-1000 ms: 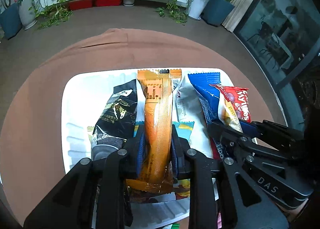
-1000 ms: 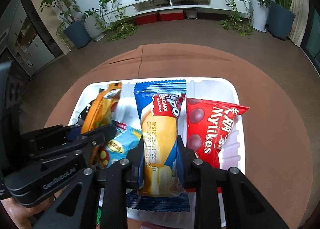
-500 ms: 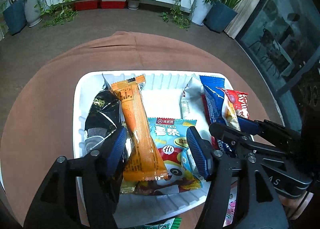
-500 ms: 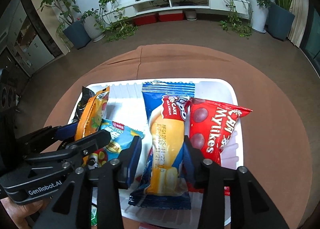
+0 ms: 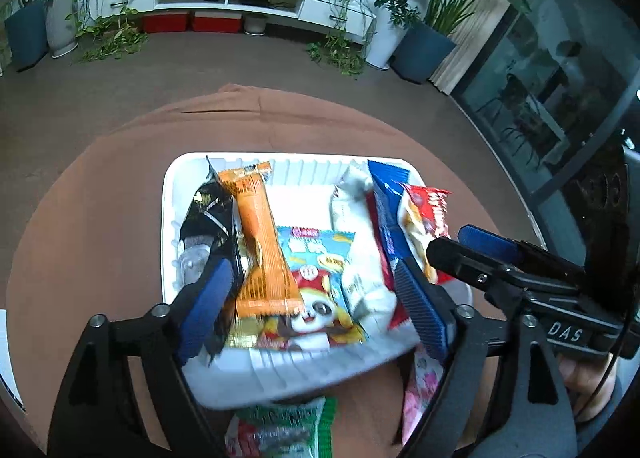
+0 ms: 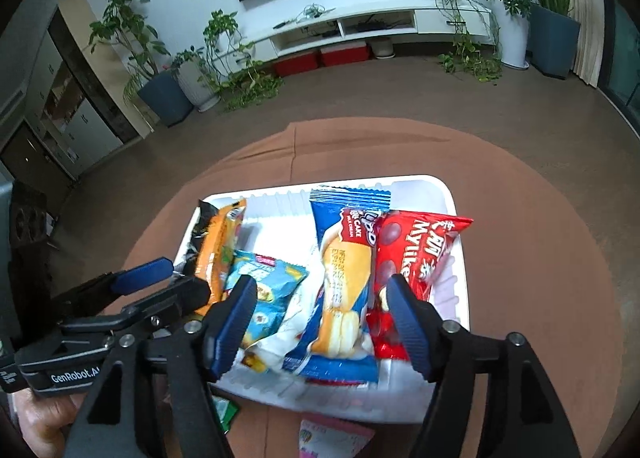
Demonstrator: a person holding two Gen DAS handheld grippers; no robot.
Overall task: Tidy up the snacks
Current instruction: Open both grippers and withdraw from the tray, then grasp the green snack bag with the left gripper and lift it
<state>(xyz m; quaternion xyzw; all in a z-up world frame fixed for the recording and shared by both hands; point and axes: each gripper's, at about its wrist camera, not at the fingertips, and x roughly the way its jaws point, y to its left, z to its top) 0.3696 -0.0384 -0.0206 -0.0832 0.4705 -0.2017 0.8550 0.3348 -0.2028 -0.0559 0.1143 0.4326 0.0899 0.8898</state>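
Observation:
A white tray (image 5: 172,194) on the brown round table holds several snack packs: a black pack (image 5: 208,214), an orange pack (image 5: 262,242), a light blue panda pack (image 5: 316,278), a white pack (image 5: 360,258), a blue cake pack (image 6: 344,282) and a red Mylikes pack (image 6: 416,254). My left gripper (image 5: 312,306) is open and empty above the tray's near edge. My right gripper (image 6: 320,322) is open and empty over the blue cake pack. The tray also shows in the right wrist view (image 6: 448,194).
A green pack (image 5: 280,430) and a pink pack (image 5: 420,390) lie on the brown tablecloth (image 5: 100,218) in front of the tray. The pink pack also shows in the right wrist view (image 6: 332,438). Potted plants and a white TV shelf stand far behind.
Both grippers let go of their packs, the orange one left and the blue cake one right, opened wide and pulled back toward me. Both packs now lie in the tray.

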